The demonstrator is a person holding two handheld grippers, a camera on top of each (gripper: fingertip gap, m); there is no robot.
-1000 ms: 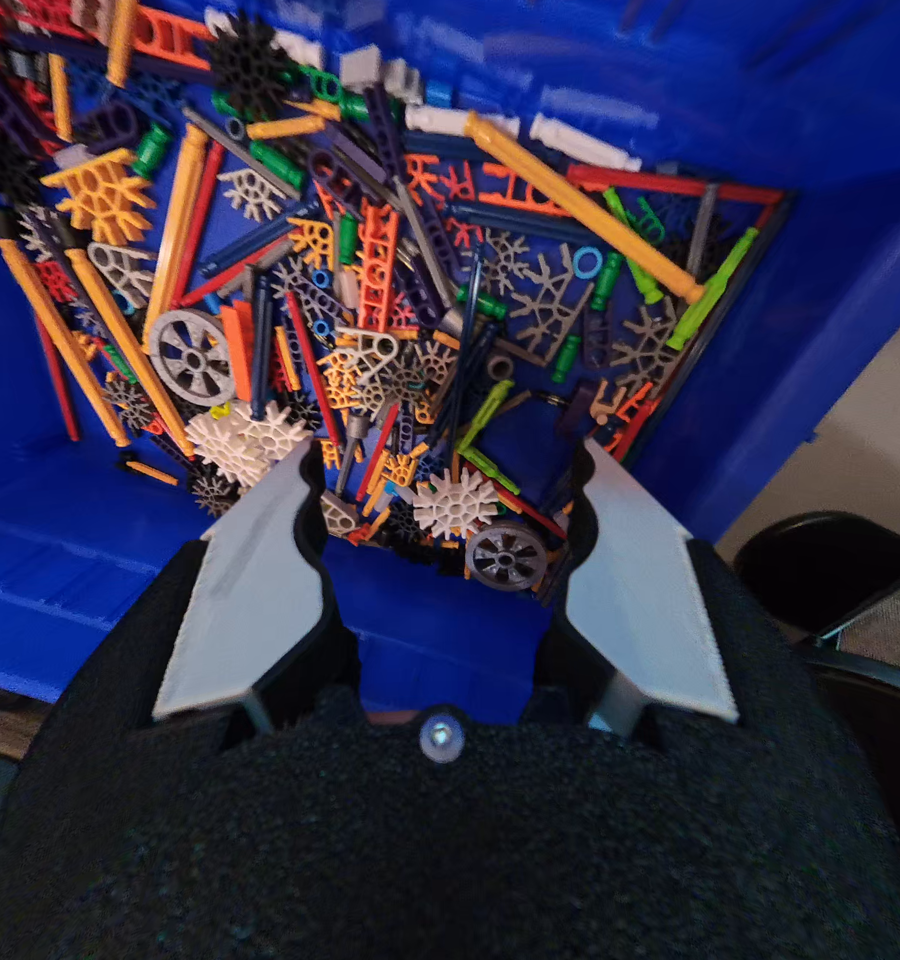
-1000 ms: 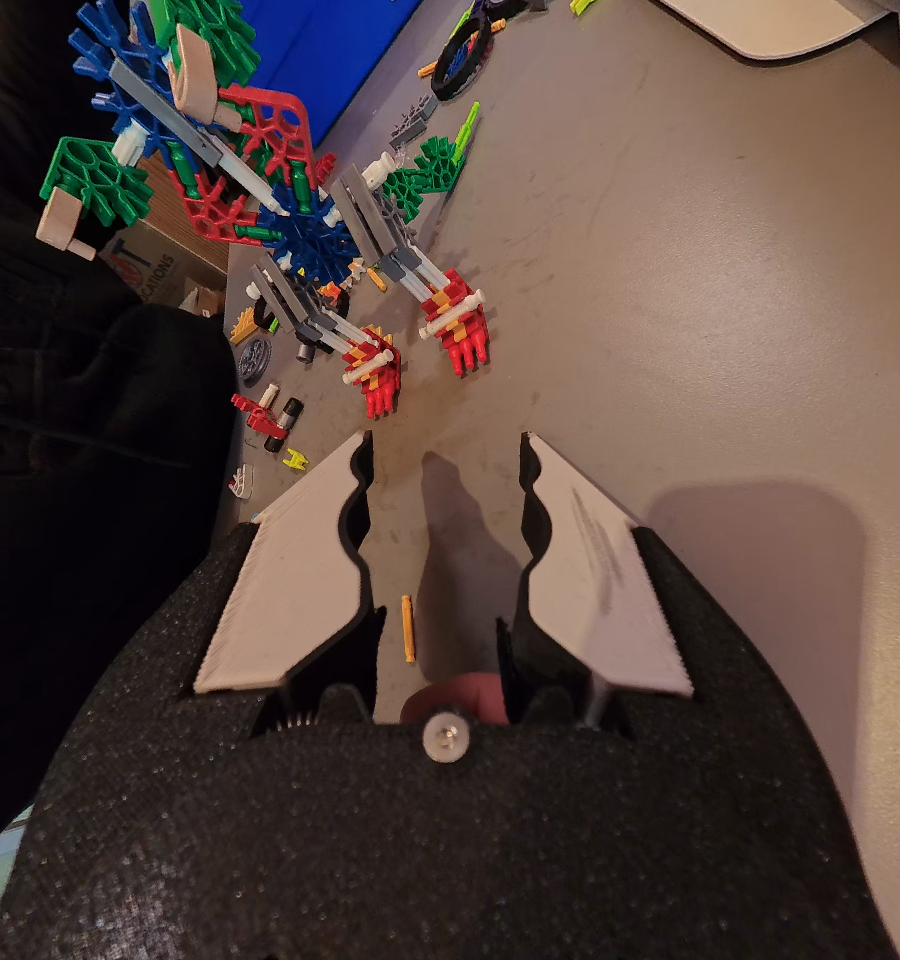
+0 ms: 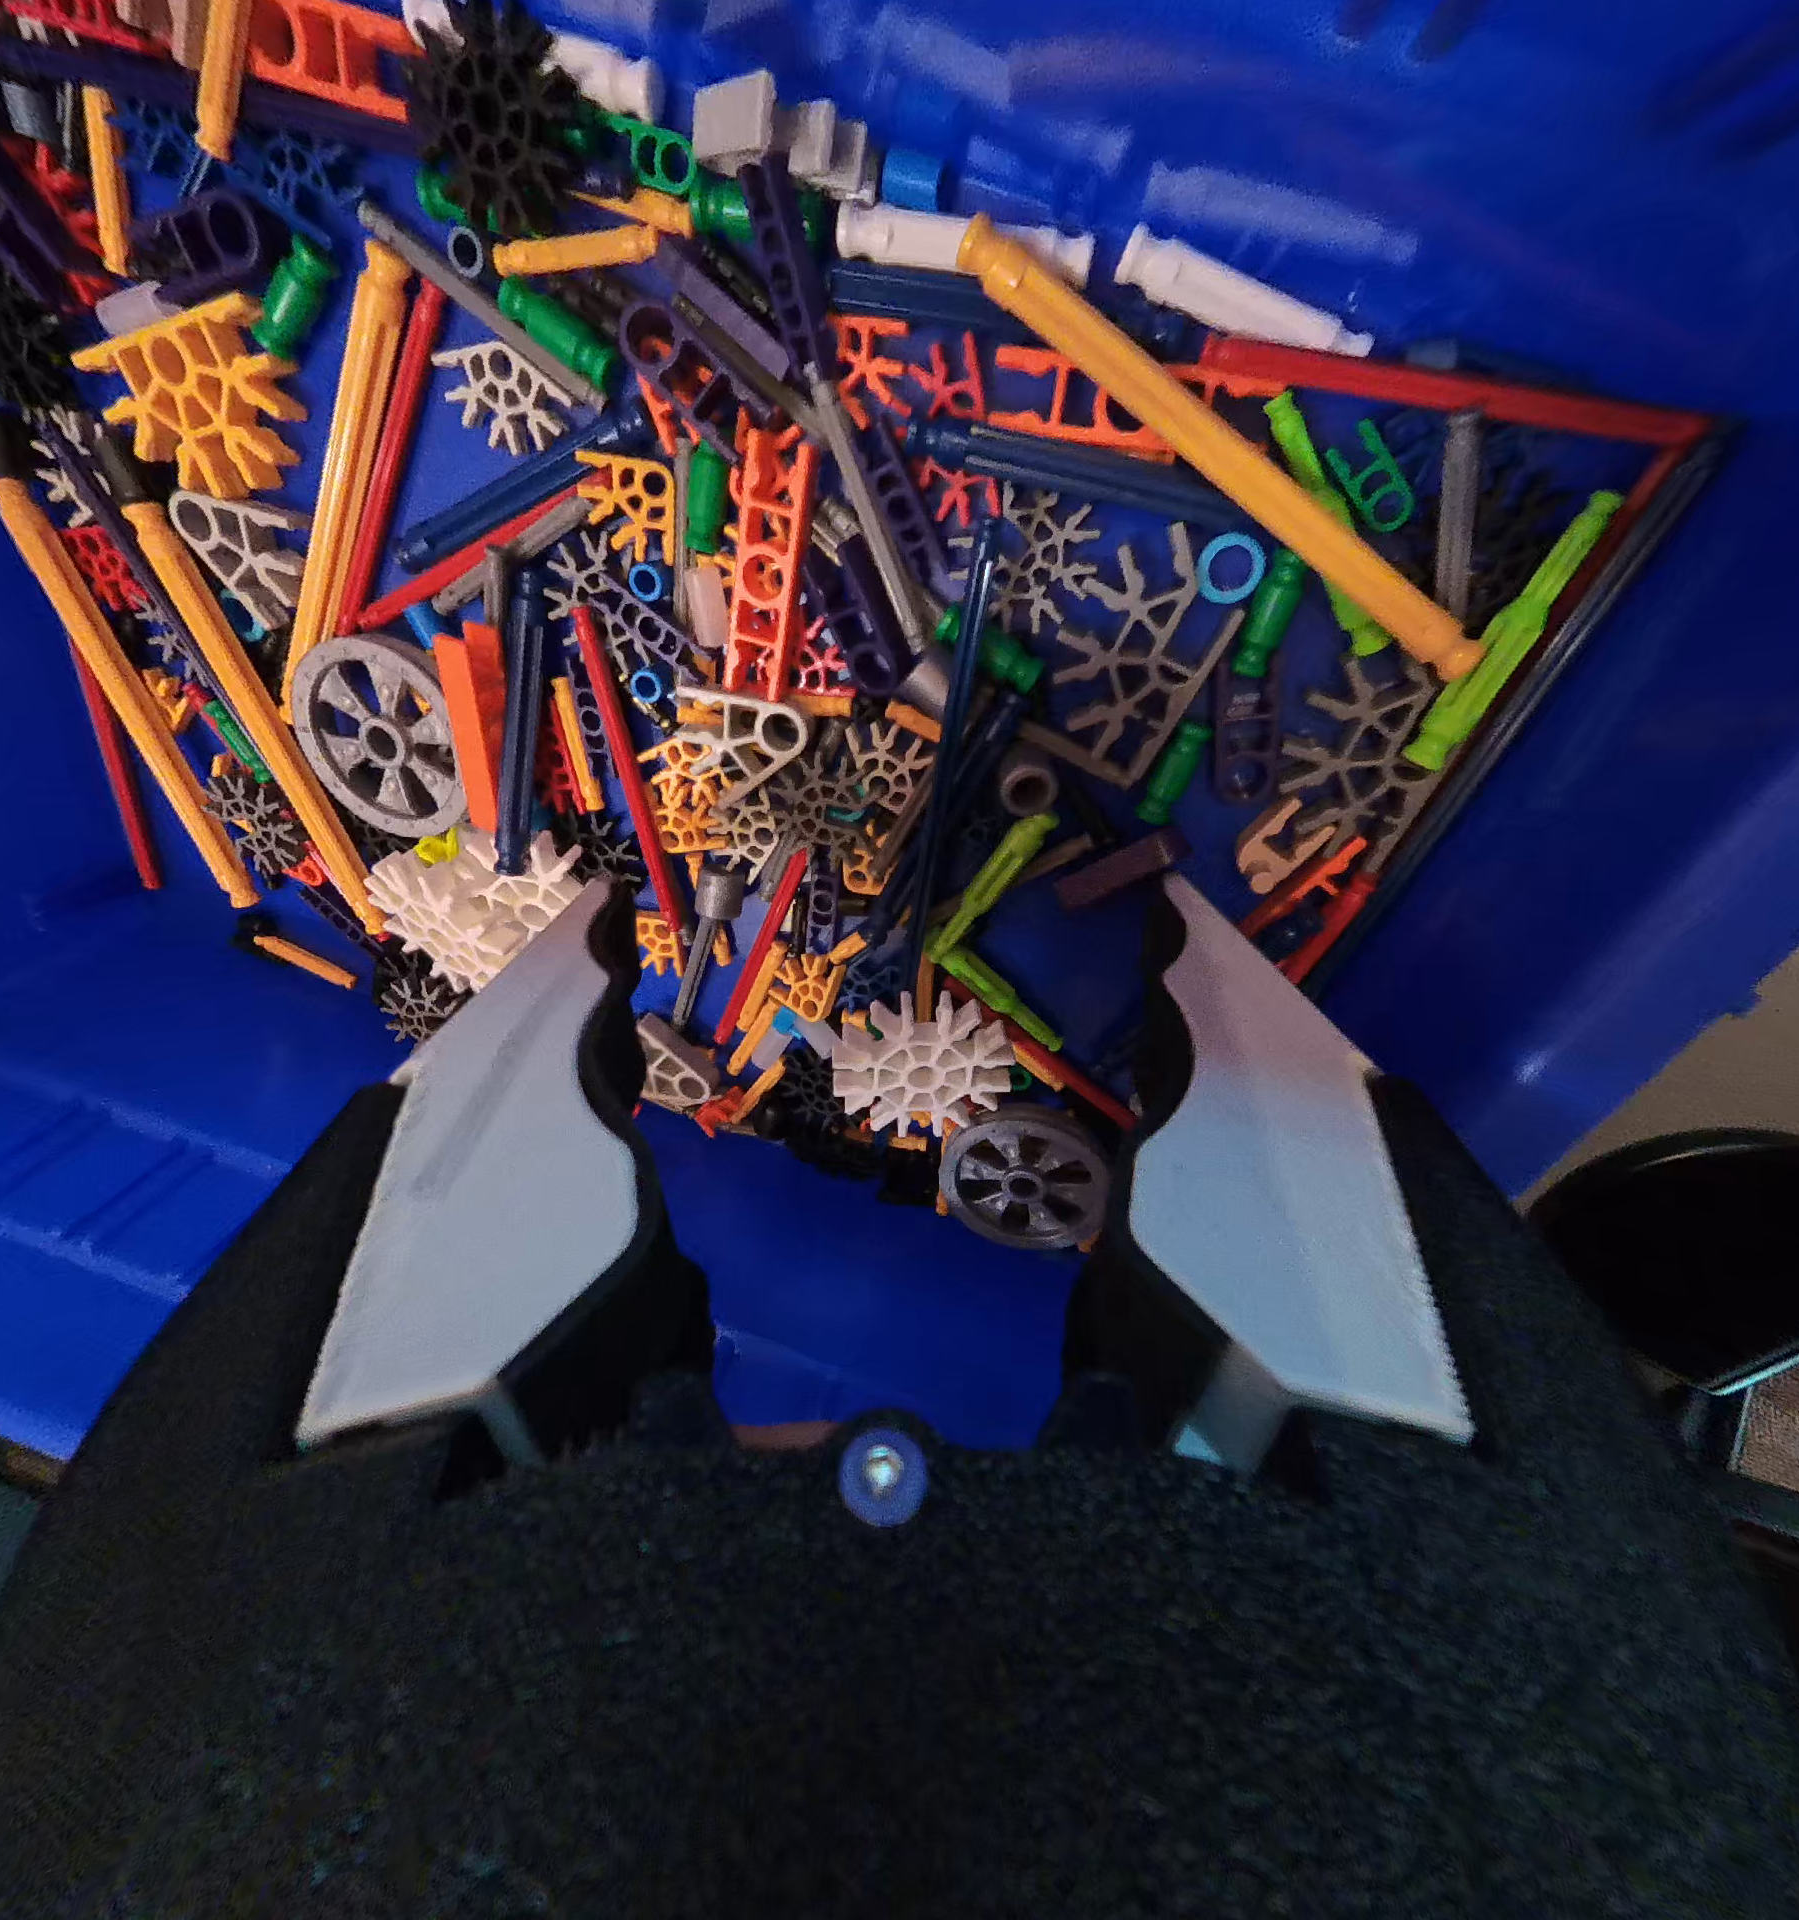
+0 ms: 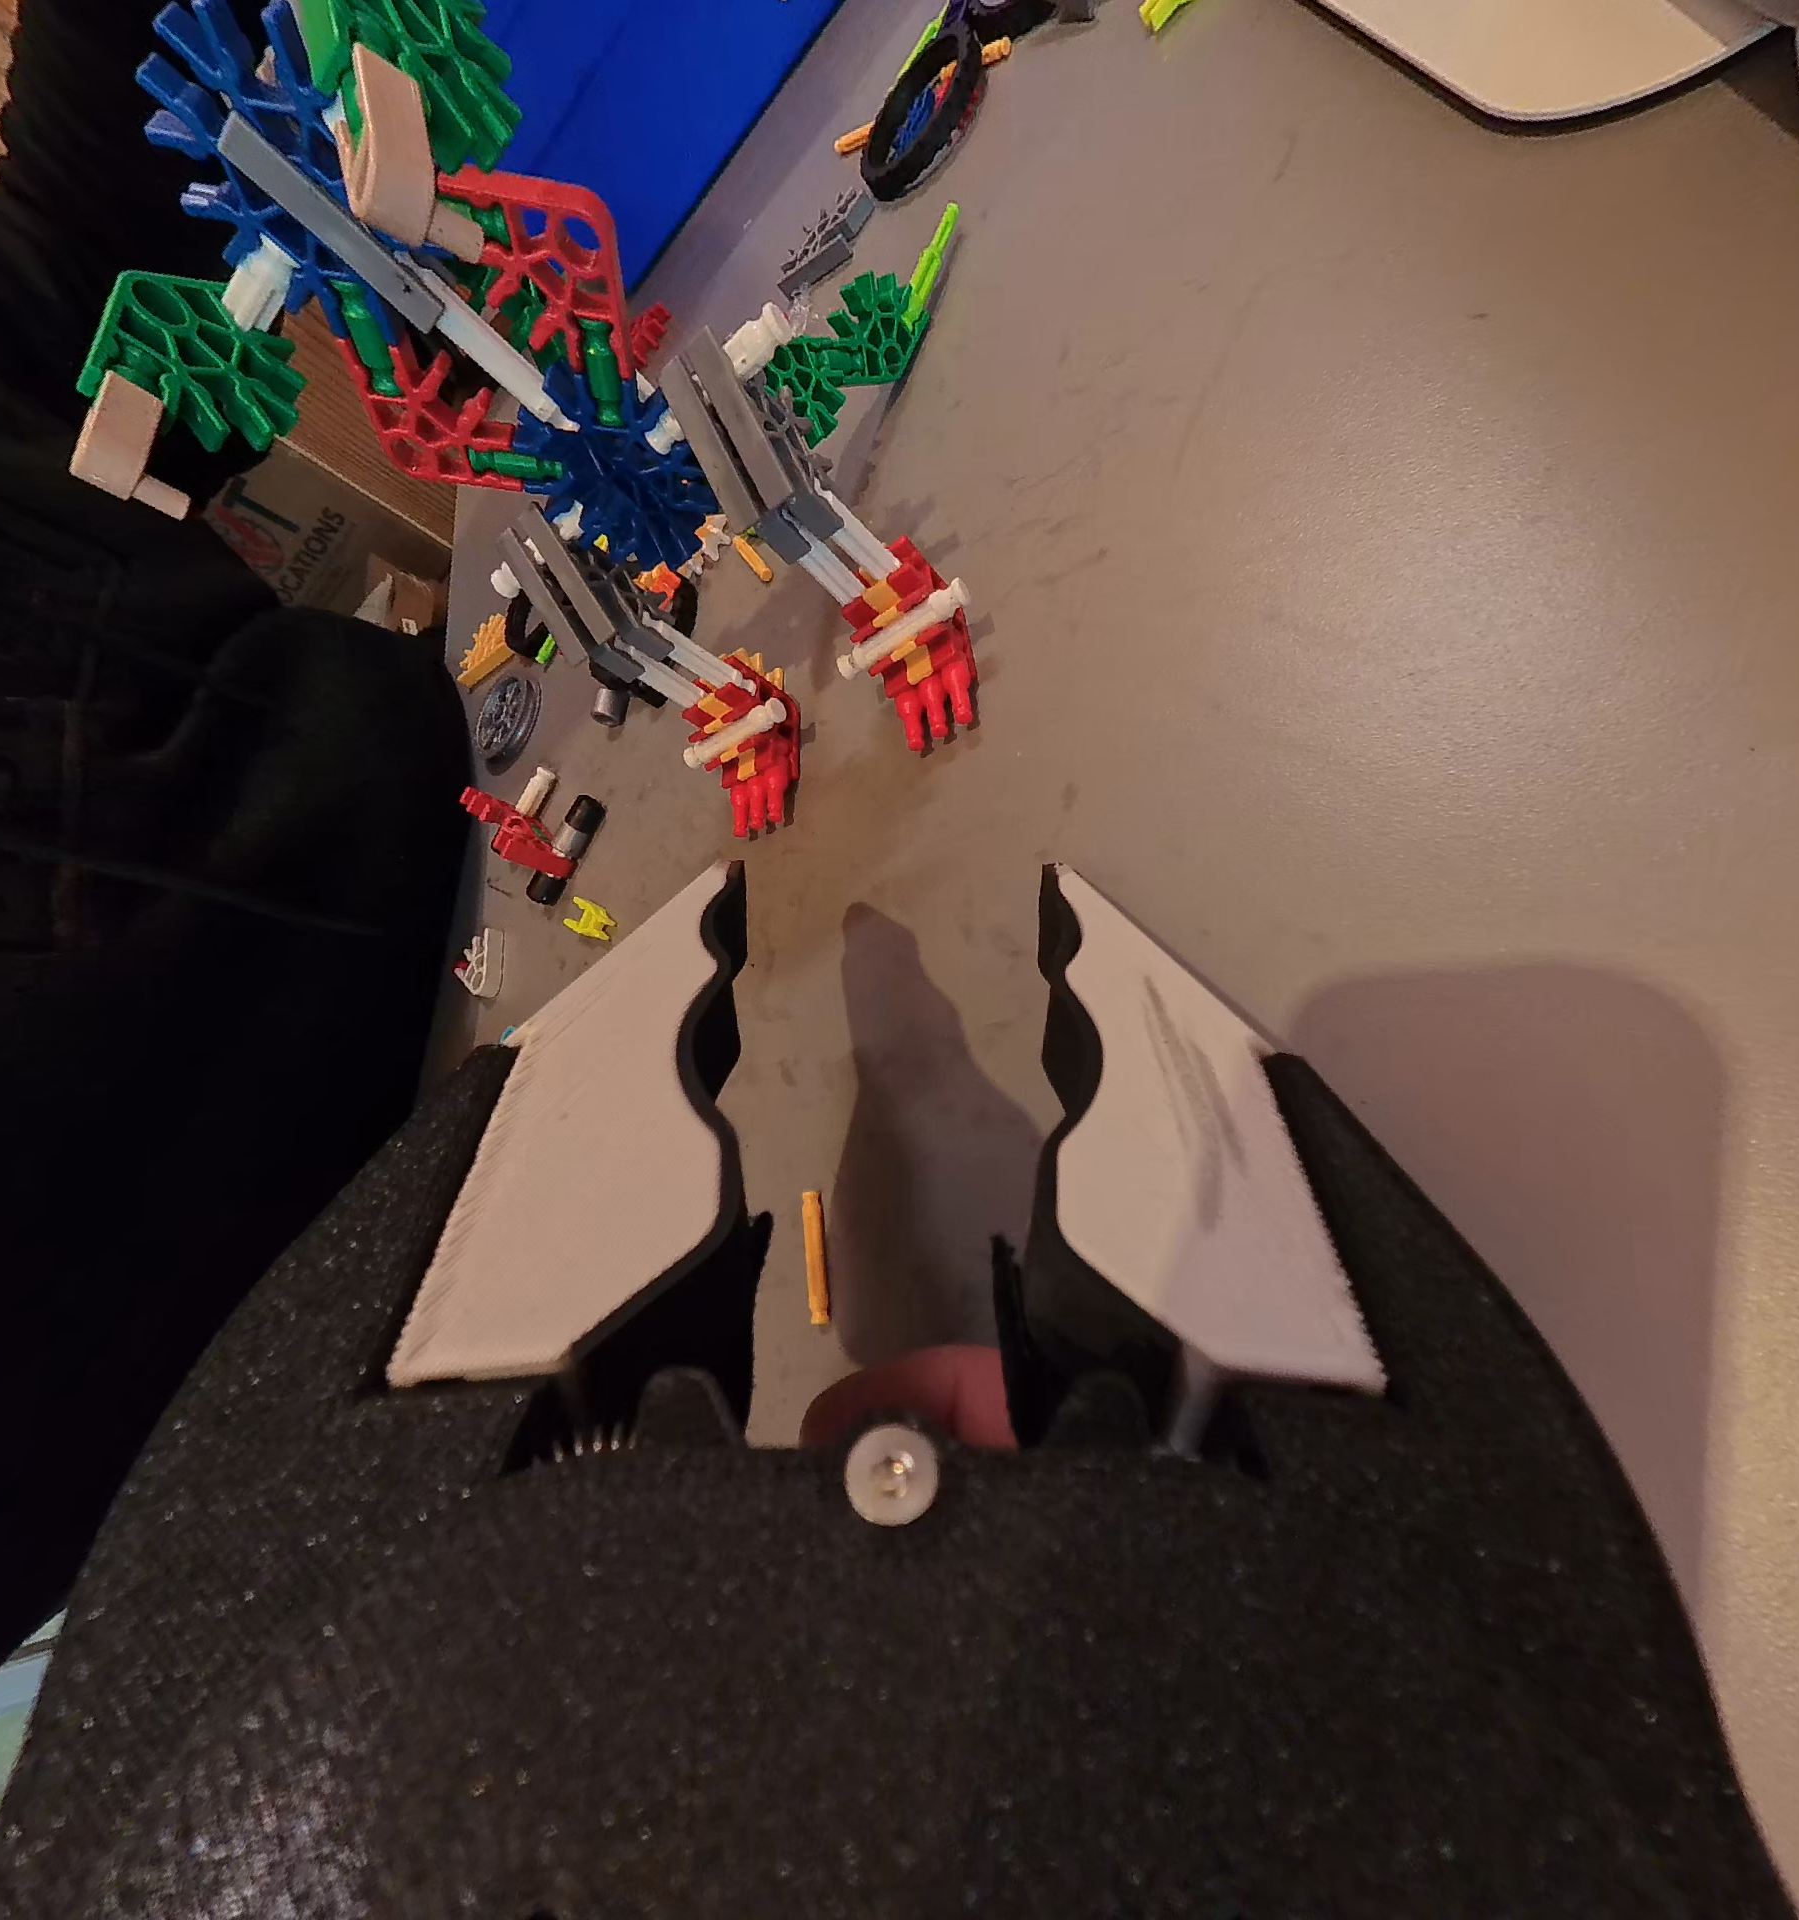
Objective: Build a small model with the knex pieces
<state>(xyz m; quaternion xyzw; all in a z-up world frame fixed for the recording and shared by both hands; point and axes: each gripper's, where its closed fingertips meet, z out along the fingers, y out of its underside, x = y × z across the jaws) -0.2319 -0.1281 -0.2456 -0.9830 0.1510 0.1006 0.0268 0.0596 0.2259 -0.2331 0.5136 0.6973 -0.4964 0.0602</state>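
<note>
Hiding bin point(image 3: 95, 1195) rim, left claw point(image 3: 879, 914) agape, empty.

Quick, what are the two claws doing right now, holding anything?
Left gripper: open, empty, over the blue bin of building pieces.
Right gripper: open, empty, above the grey table.

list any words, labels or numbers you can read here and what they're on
Cardboard box past the table edge, left of the toy model: dark printed lettering beside a red and blue logo, partly cut off; its wording is not repeated here.
Blue bin and its loose construction pieces: no readable writing.
Table surface: none.
</note>
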